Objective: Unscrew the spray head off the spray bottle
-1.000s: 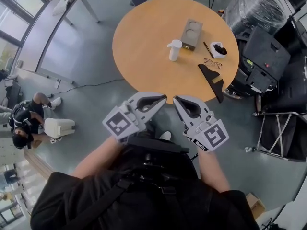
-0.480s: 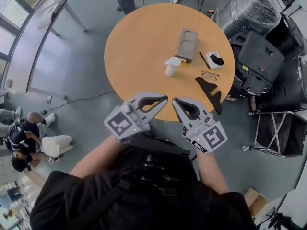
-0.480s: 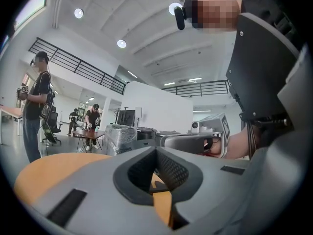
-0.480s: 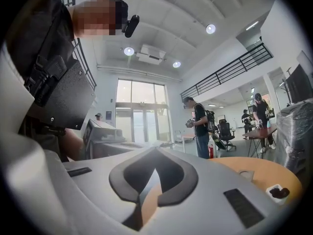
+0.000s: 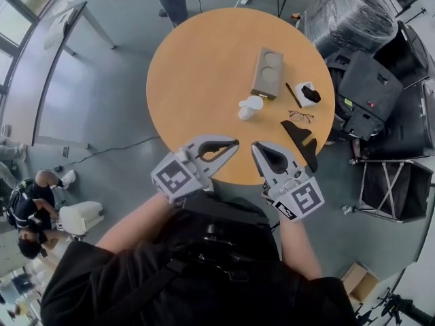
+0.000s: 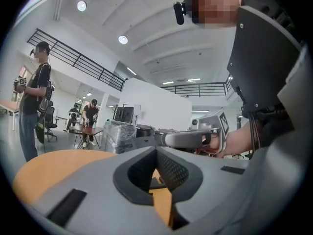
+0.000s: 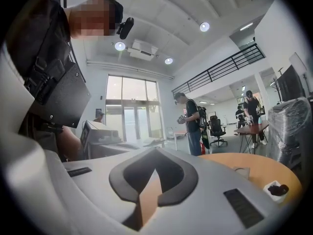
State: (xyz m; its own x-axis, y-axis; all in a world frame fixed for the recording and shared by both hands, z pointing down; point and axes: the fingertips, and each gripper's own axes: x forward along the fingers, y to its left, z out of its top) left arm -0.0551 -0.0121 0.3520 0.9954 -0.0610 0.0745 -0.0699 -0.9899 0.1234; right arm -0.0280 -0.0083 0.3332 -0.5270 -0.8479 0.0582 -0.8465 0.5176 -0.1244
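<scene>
Near table point(image 5: 204, 60), left gripper point(image 5: 235, 142), right gripper point(image 5: 255, 146) closed, empty.

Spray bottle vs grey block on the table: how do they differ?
The spray bottle is white and rounded; the grey block is rectangular with two round recesses. The spray bottle stands nearer the person, the grey block farther. Both sit on the round table, untouched.

Black top point(image 5: 122, 284) with chest straps point(image 5: 224, 242), pale grey left gripper point(image 5: 234, 142) and right gripper point(image 5: 255, 147), black-and-white marker cubes point(image 5: 174, 178)
</scene>
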